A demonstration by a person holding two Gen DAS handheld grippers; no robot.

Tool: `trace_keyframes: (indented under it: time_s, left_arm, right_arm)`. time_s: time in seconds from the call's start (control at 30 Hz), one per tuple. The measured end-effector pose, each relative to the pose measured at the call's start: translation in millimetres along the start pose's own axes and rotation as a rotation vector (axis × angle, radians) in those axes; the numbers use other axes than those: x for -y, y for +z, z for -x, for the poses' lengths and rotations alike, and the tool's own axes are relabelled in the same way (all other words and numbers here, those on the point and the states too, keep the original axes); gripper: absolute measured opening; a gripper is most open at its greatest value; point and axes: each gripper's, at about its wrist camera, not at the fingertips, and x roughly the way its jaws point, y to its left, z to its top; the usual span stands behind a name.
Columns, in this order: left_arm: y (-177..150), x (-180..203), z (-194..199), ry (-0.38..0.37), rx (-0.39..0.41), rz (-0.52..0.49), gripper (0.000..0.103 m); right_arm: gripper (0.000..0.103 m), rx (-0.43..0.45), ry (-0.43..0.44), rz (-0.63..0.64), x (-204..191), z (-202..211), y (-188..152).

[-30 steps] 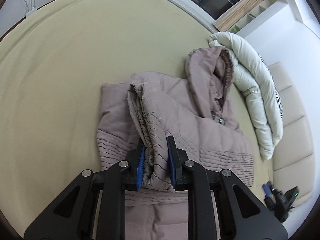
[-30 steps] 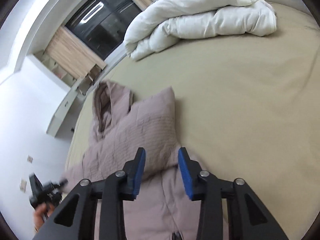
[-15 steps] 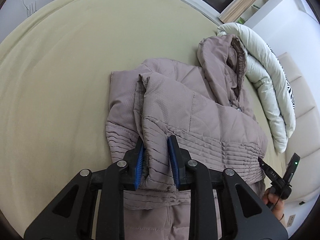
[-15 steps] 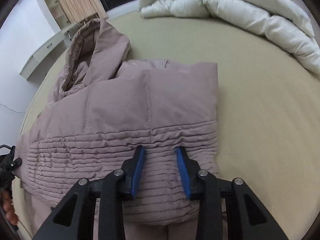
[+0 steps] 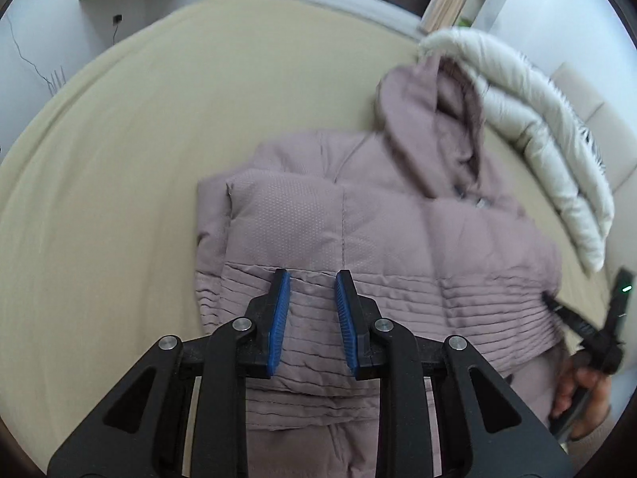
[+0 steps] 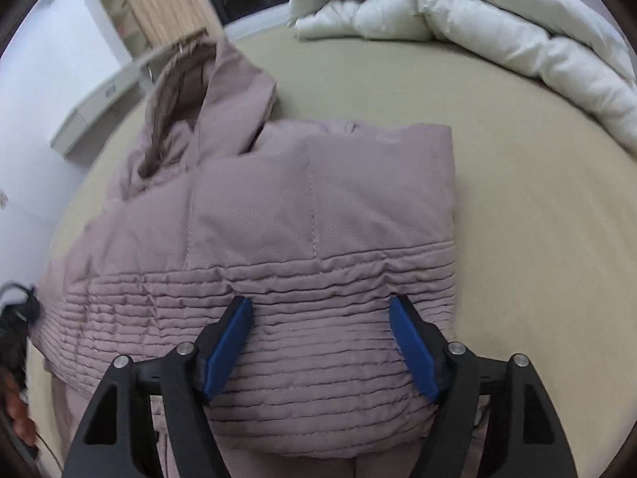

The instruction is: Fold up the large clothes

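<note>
A mauve hooded puffer jacket (image 5: pixel 378 231) lies on the beige bed, both sides folded in over its middle, hood (image 5: pixel 430 127) pointing away. My left gripper (image 5: pixel 310 279) is open and empty, just above the jacket's ribbed waist at its left part. In the right wrist view the same jacket (image 6: pixel 302 215) fills the middle, hood (image 6: pixel 207 91) at upper left. My right gripper (image 6: pixel 320 304) is wide open and empty over the ribbed waist near the jacket's right edge. The right gripper also shows at the right edge of the left wrist view (image 5: pixel 581 326).
A folded white duvet (image 5: pixel 537 139) lies along the bed's far right, close to the hood; it also shows in the right wrist view (image 6: pixel 477 28). Beige sheet (image 5: pixel 139 159) spreads to the left. Shelves, curtain and a dark window stand beyond the bed.
My left gripper has let go of the folded jacket edge and opened; the flap now lies flat. My right gripper has opened wider over the waist.
</note>
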Motion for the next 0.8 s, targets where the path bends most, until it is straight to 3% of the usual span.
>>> trace_keyframes:
  time_s: [0.1, 0.17, 0.23, 0.33, 0.4, 0.43, 0.47, 0.63, 0.8]
  left_arm:
    - [14.3, 9.4, 24.3, 0.002, 0.093, -0.014, 0.024]
    - [33.5, 18.0, 34.1, 0.007, 0.143, -0.020, 0.024]
    - [61.3, 33.0, 24.5, -0.039, 0.132, -0.031, 0.025]
    - [109.6, 72.5, -2.5, -0.046, 0.128, -0.081, 0.025]
    - [136.9, 105.4, -22.5, -0.075, 0.138, -0.123, 0.038]
    - [149.5, 118.6, -34.8, -0.084, 0.133, -0.125, 0.066]
    - [159.7, 132.3, -47.5, -0.080, 0.137, -0.124, 0.079]
    - [201.3, 186.3, -111.2, 0.032, 0.112, -0.205, 0.079]
    - [222.5, 199.0, -182.3, 0.194, 0.072, -0.238, 0.079]
  right_arm:
    - [0.075, 0.079, 0.077, -0.049, 7.8, 31.5, 14.2]
    - [0.075, 0.131, 0.080, -0.040, 9.7, 44.1, 28.6]
    - [0.077, 0.150, 0.112, -0.055, 10.7, 46.6, 52.0]
    - [0.077, 0.139, 0.157, -0.077, 3.6, 33.0, 87.5]
    - [0.077, 0.143, 0.159, -0.039, -8.4, 20.2, 102.4]
    - [0.077, 0.139, 0.154, -0.021, -14.4, 13.3, 106.1]
    - [0.077, 0.134, 0.152, -0.011, -17.7, 5.3, 109.6]
    - [0.077, 0.095, 0.159, -0.005, -18.8, -36.6, 110.1]
    - [0.079, 0.077, 0.146, 0.002, -17.6, -64.5, 92.2]
